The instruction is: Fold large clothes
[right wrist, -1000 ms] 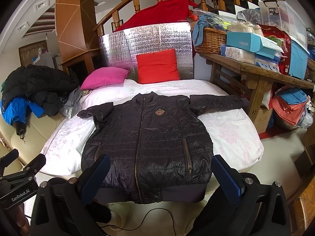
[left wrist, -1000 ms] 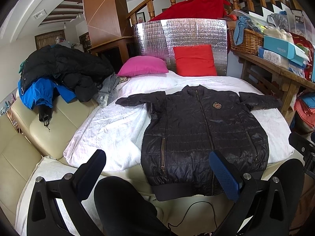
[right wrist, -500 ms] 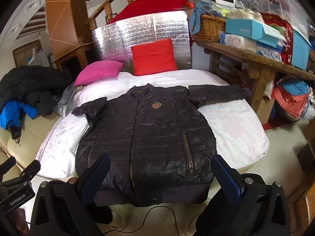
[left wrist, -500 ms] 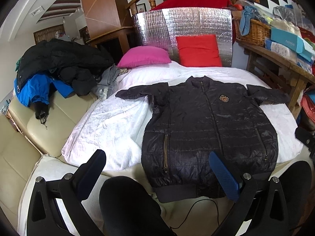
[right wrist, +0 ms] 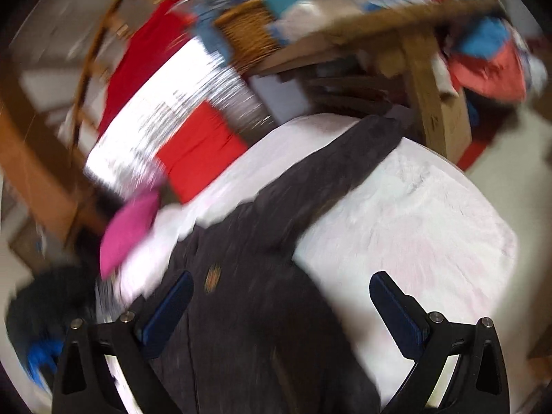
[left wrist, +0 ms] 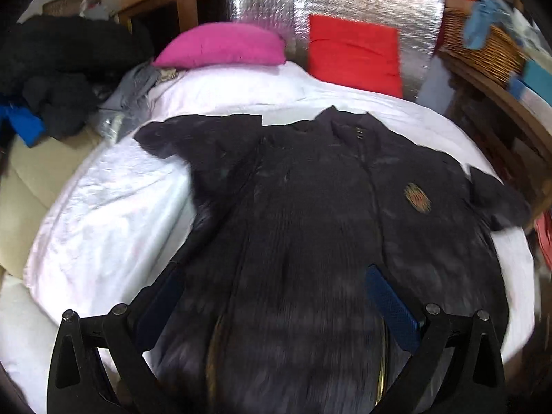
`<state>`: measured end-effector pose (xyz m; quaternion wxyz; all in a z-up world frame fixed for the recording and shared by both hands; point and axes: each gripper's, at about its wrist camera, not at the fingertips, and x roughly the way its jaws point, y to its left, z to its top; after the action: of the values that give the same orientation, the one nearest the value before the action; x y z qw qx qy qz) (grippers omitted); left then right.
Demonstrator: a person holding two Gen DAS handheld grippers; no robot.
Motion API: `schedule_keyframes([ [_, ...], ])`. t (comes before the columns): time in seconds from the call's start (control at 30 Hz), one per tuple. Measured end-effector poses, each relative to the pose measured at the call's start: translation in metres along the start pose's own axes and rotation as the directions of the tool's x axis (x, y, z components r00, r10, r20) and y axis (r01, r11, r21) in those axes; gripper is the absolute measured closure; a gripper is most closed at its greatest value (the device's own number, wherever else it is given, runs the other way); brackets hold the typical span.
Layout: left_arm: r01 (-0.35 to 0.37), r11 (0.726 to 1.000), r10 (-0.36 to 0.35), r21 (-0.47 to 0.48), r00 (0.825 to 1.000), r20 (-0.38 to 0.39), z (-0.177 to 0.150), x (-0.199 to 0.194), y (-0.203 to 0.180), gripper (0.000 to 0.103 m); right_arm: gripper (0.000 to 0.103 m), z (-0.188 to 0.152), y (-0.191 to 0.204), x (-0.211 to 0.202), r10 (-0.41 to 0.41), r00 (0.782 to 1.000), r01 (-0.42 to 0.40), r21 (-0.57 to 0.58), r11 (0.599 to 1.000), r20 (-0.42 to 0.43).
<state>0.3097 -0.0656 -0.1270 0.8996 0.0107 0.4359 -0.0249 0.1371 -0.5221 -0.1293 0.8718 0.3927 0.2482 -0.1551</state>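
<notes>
A black quilted jacket lies front-up and spread flat on the white bed cover, sleeves out to both sides, a small badge on its chest. My left gripper hovers open over the jacket's lower body, nothing between its fingers. In the tilted, blurred right wrist view the jacket runs up to its long sleeve. My right gripper is open above the chest near that sleeve's shoulder, its right finger over the white cover.
A pink pillow and a red pillow lean against a silver foil panel at the bed's head. Dark and blue clothes are piled on the cream sofa at left. A cluttered wooden table stands right of the bed.
Both grippers have swung forward and down from behind the bed's foot to above the jacket. The right one has also tilted and turned toward the jacket's right sleeve. Both stay open.
</notes>
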Motion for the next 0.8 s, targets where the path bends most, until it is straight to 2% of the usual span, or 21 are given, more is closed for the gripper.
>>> schedule_keyframes([
  [0.13, 0.021, 0.997, -0.022, -0.073, 1.000, -0.010, 0.031, 0.049, -0.010, 0.000, 0.000, 0.048, -0.041, 0.057, 0.017, 0.999, -0.024, 0.137, 0.990, 0.050],
  [0.3, -0.008, 0.997, 0.011, -0.079, 0.999, 0.044, 0.048, 0.082, -0.018, 0.000, 0.000, 0.101, -0.095, 0.128, 0.024, 0.996, -0.054, 0.342, 0.938, 0.091],
  [0.37, -0.026, 0.997, 0.029, -0.073, 0.999, 0.045, 0.044, 0.090, -0.016, 0.000, 0.003, 0.118, -0.113, 0.151, 0.001, 0.996, -0.036, 0.390, 0.920, 0.092],
  [0.43, -0.028, 0.997, 0.029, -0.077, 1.000, 0.010, 0.044, 0.101, -0.012, 0.000, 0.008, 0.127, -0.129, 0.171, -0.026, 0.996, -0.014, 0.431, 0.902, 0.085],
  [0.5, -0.040, 0.996, 0.040, -0.083, 0.999, -0.003, 0.045, 0.107, -0.009, 0.000, 0.016, 0.137, -0.144, 0.193, -0.061, 0.997, 0.032, 0.465, 0.885, 0.048],
  [0.6, -0.047, 0.995, 0.047, -0.083, 0.999, -0.008, 0.046, 0.111, -0.008, 0.000, 0.021, 0.144, -0.157, 0.224, -0.092, 0.996, 0.079, 0.492, 0.867, 0.001],
  [0.63, -0.049, 0.996, 0.049, -0.077, 0.999, -0.007, 0.046, 0.111, -0.009, 0.000, 0.028, 0.148, -0.155, 0.225, -0.116, 0.993, 0.090, 0.464, 0.881, 0.028],
  [0.67, -0.050, 0.996, 0.050, -0.071, 0.999, -0.005, 0.046, 0.111, -0.011, 0.000, 0.054, 0.152, -0.152, 0.229, -0.137, 0.990, 0.108, 0.434, 0.894, 0.036],
  [0.7, -0.053, 0.997, 0.053, -0.061, 0.999, -0.003, 0.045, 0.110, -0.013, 0.000, 0.073, 0.156, -0.146, 0.235, -0.148, 0.989, 0.129, 0.398, 0.908, 0.017],
  [0.73, -0.056, 0.997, 0.056, -0.057, 0.998, -0.002, 0.045, 0.110, -0.013, 0.000, 0.081, 0.156, -0.144, 0.240, -0.140, 0.990, 0.131, 0.382, 0.915, -0.004],
  [0.8, -0.057, 0.997, 0.058, -0.058, 0.998, 0.006, 0.045, 0.109, -0.014, 0.000, 0.085, 0.155, -0.127, 0.239, -0.166, 0.986, 0.152, 0.327, 0.933, 0.016],
])
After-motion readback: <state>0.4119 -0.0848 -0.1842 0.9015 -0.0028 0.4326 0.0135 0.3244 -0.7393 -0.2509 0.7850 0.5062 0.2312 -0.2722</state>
